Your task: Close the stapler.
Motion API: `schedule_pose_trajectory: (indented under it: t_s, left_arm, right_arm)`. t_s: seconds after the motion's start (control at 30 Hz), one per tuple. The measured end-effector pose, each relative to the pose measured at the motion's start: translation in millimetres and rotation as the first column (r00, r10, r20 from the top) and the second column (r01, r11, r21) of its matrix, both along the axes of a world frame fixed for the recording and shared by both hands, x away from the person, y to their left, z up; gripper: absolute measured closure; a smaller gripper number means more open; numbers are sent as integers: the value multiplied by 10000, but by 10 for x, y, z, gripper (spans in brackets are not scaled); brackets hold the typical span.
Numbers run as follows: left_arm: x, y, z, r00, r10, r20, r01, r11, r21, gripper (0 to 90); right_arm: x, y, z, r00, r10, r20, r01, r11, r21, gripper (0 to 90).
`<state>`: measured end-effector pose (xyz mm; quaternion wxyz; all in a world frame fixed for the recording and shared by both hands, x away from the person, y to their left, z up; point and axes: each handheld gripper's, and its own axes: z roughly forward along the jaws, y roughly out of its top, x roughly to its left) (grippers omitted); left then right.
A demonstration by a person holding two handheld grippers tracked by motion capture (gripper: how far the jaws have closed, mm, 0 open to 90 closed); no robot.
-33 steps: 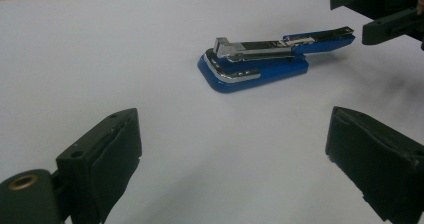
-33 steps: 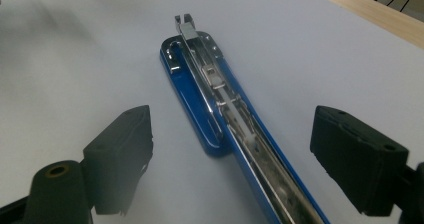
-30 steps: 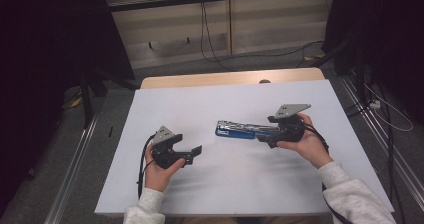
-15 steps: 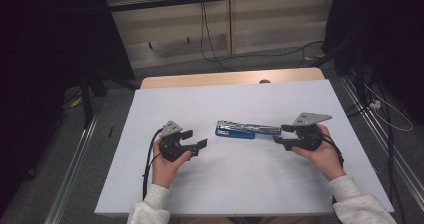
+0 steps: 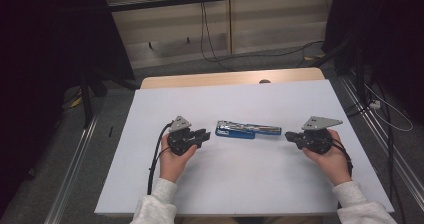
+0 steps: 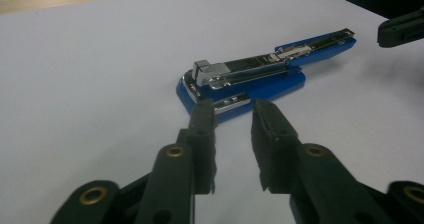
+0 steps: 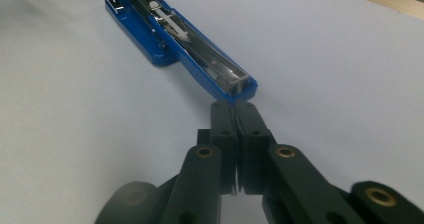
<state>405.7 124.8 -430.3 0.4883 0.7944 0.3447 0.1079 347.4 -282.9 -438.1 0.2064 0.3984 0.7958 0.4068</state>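
Flat on table [image 5: 150,184]: blue stapler [image 5: 247,130], chrome top swung open.

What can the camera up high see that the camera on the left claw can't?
Only the high view shows the person's two hands, left and right, the floor and the wires behind the table. Only the left claw view shows, up close, the gap between the left claw tips, with nothing in it. Both show the blue stapler lying opened out on the white table.
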Motion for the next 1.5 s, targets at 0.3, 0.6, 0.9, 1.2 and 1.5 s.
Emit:
schedule_pose_trajectory:
  t_s: [0.3, 0.6, 0.9, 1.2, 1.5]
  left_arm:
    - [141, -164, -92, 9996, 136, -245, -128, 9994, 310, 900]
    - [312, -268, -221, 9972, 412, -619, -382, 9981, 493, 900]
    - [362, -357, -290, 9974, 264, -667, -223, 9978, 624, 900]
    - [360, -424, -282, 9990, 118, -431, -89, 9977, 665, 900]
    - [362, -427, -292, 9997, 18, -227, 0, 9969, 790, 900]
  right_arm:
    - [80, -10, -137, 9991, -238, -353, 230, 9995, -235, 900]
    - [169, 98, -181, 9990, -222, -399, 196, 9978, -637, 900]
    - [225, 129, -208, 9977, -222, -646, 169, 9965, -817, 900]
    - [251, 200, -226, 9976, 34, -691, -100, 9955, -944, 900]
    - [249, 189, -229, 9975, -4, -701, -43, 9977, -670, 900]
